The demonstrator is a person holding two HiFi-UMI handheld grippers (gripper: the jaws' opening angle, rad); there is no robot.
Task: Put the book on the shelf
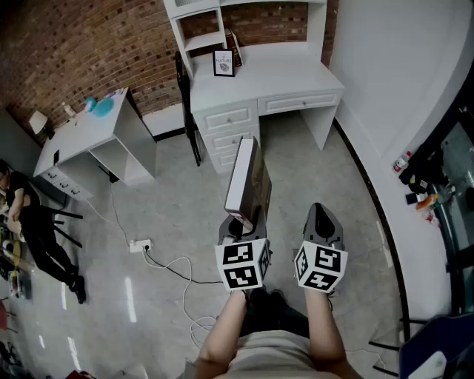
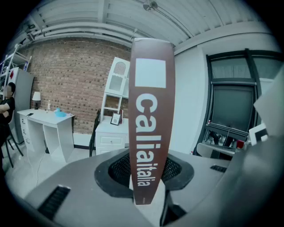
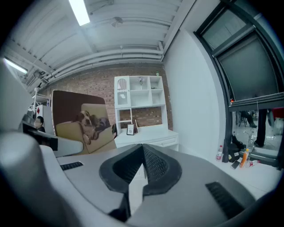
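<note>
The book [image 1: 248,181] stands upright between the jaws of my left gripper [image 1: 241,220], which is shut on its lower edge. In the left gripper view its brown spine [image 2: 150,119] with white lettering rises straight up between the two pads. Its cover, showing dogs on a sofa [image 3: 82,123], appears at the left of the right gripper view. My right gripper [image 1: 323,222] hangs beside the left one, shut and holding nothing [image 3: 143,162]. The white shelf unit [image 1: 215,18] sits on a white desk ahead against the brick wall [image 3: 140,99].
A framed picture [image 1: 224,63] stands on the desk top [image 1: 289,70]. A black chair [image 1: 187,111] stands left of the desk. Another white desk [image 1: 96,126] is at far left, near a person [image 1: 29,222]. A power strip and cable [image 1: 141,245] lie on the floor.
</note>
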